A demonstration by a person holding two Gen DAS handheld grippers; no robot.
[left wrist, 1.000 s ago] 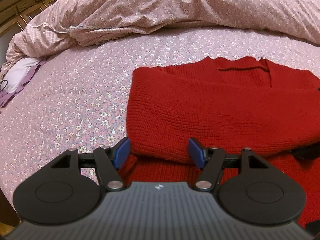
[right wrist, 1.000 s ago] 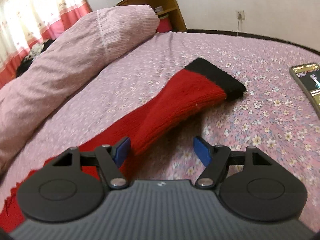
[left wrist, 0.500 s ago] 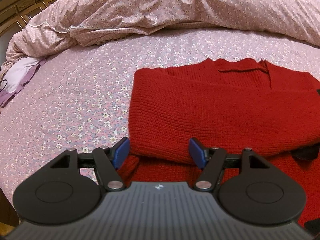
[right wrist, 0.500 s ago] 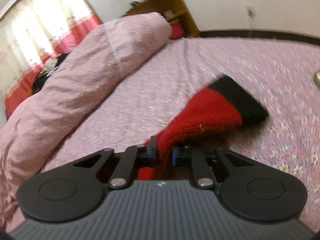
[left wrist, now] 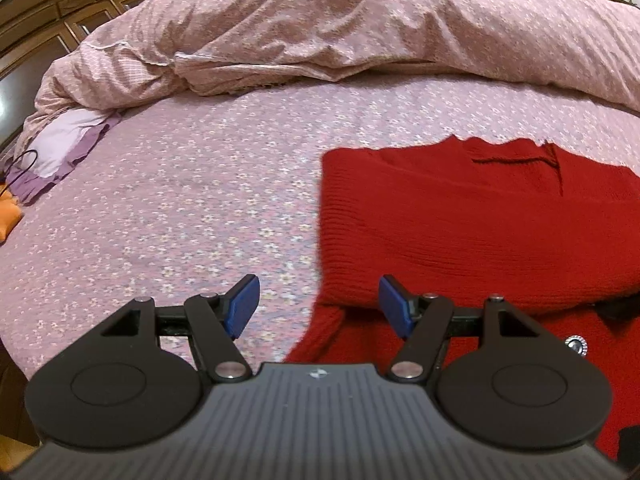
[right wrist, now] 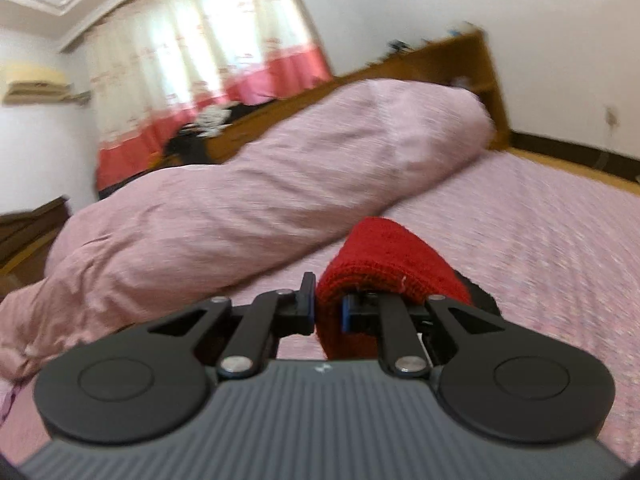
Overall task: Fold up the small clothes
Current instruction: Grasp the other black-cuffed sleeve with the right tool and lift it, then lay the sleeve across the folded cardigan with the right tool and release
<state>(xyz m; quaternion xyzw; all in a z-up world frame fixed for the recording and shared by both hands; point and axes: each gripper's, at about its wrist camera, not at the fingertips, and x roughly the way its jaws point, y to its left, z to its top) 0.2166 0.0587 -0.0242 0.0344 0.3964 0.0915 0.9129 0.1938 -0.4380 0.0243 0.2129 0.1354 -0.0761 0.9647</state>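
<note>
A red knit sweater (left wrist: 472, 220) lies on the pink flowered bed sheet (left wrist: 200, 208), with one sleeve folded across its body. My left gripper (left wrist: 318, 306) is open and empty, low over the sweater's left edge. My right gripper (right wrist: 328, 312) is shut on the sweater's other red sleeve (right wrist: 384, 256) and holds it lifted above the bed; the sleeve drapes over the right finger, and its black cuff (right wrist: 480, 296) hangs behind it.
A bunched pink duvet (left wrist: 360, 28) lies along the far side of the bed and also shows in the right wrist view (right wrist: 248, 200). Purple cloth (left wrist: 60, 148) sits at the left edge. A wooden headboard (right wrist: 440, 56) and curtains (right wrist: 208, 48) stand beyond.
My right gripper closed on the sleeve and lifted it off the bed, tilting upward. My left gripper drifted left, from over the sweater to its left edge, still open.
</note>
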